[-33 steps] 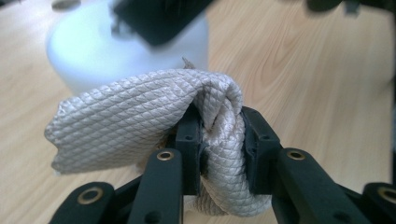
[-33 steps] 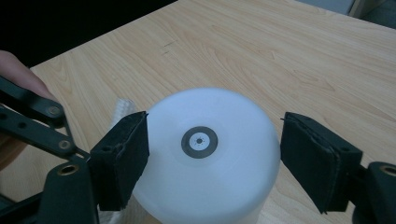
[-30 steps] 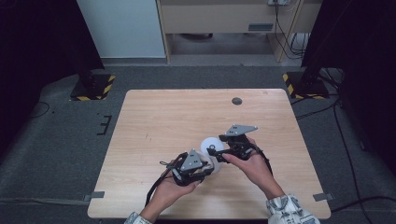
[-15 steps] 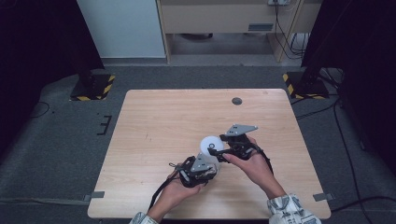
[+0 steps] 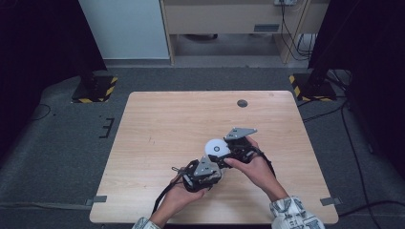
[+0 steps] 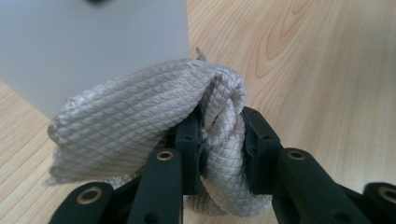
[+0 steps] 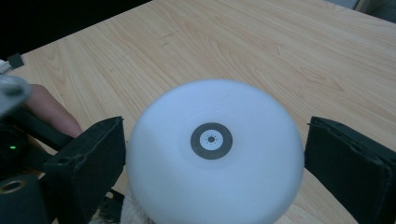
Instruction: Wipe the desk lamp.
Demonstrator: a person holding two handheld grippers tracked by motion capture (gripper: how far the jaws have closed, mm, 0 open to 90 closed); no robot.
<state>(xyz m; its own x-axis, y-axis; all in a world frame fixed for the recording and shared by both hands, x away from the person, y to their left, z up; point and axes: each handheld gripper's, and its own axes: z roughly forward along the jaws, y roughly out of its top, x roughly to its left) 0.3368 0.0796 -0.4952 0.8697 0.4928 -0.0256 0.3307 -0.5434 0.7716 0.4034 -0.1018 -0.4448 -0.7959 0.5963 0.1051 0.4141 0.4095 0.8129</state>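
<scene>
Since the earlier frames the right gripper [image 5: 224, 153] has just been opening its jaws: they now stand wide on either side of the white round object [image 5: 216, 147], with a clear gap on each side, so the pads no longer press on it. The left gripper [image 5: 203, 171] sits slightly lower and nearer the person than a second ago; both hands otherwise keep close together near the front middle of the surface [image 5: 181, 119].

The left gripper view shows what the high view cannot: its jaws are clamped tight on a bunched grey cloth [image 6: 140, 126] with a diamond weave, which bulges out to the left above the pads, just in front of a pale smooth wall of the white object [image 6: 93, 42]. The right gripper view looks down on the object's [image 7: 212, 149] domed top, which carries a small dark ring at its centre, and a bit of cloth peeks out under it.

The surface is light wood with a small dark disc [image 5: 242, 103] near its far edge. Around it lie grey carpet, yellow-black striped stand bases [image 5: 94, 88] and a pale cabinet [image 5: 126, 28] behind.
</scene>
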